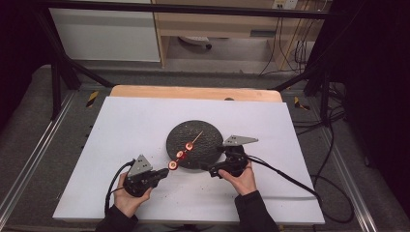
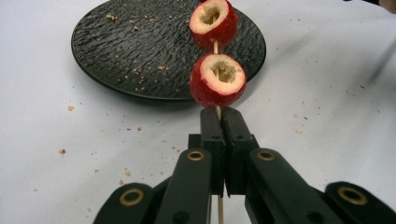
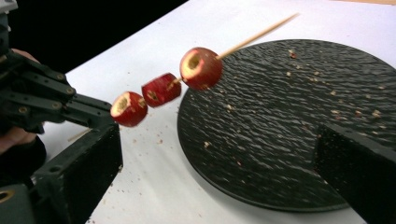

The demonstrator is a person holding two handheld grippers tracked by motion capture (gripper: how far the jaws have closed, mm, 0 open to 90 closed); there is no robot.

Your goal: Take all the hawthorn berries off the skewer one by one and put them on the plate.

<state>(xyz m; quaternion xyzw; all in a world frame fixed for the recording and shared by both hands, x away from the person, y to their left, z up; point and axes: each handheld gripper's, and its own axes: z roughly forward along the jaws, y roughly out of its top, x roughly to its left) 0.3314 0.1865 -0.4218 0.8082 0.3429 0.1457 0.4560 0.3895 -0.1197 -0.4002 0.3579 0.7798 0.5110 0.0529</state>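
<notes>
L gripper (image 1: 164,172) sits at the front left of the white table (image 1: 121,125), held in the person's L hand (image 1: 129,195), w/ its grey three-cornered plate on top. Its jaws are pressed together, pinching the thin wooden skewer (image 2: 217,110) near the blunt end; the stick passes btwn the pads and comes out behind them in the left gripper view. The skewer runs up and right from there, lifted off the table, carrying three red cored fruit pieces (image 3: 160,89). First piece (image 1: 173,165) is just beyond the jaw tips, over the table beside the plate's edge; second (image 1: 180,154) and third (image 1: 189,146) hang over the black textured plate (image 1: 208,133). The bare pointed tip (image 1: 198,136) ends above the plate's middle. Crumbs lie on the plate and on the table around it.

R gripper (image 1: 207,169) is at the plate's front right rim, in the R hand (image 1: 244,179). Its jaws are spread wide, w/ nothing btwn them but the plate's surface below; apart from the skewer.
</notes>
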